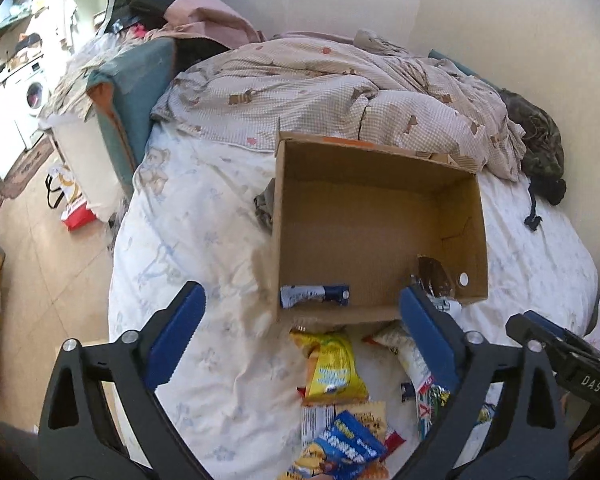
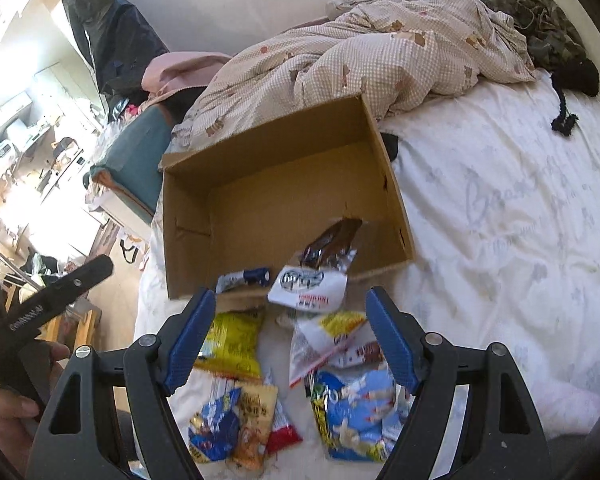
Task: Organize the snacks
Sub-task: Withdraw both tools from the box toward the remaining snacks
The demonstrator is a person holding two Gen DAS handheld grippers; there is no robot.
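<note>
Here the cardboard box [image 2: 268, 200] lies open on the bed [image 2: 500, 220], nearly bare inside. Left of its near wall, the left tool [image 1: 302, 332] gapes wide and holds nothing. Inside that wall lie a small blue-and-white stick pack [image 2: 244, 277] and a brown foil pouch [image 2: 332, 242]; a white sachet [image 2: 308, 286] leans across the rim. Just before the box, the yellow chip bag [image 2: 232, 344] and blue packet [image 2: 360, 412] look light, crinkly and slippery, likely crushable; pinching a sealed edge seems safest. The right tool [image 2: 290, 338] hangs over them, spread wide, empty.
</note>
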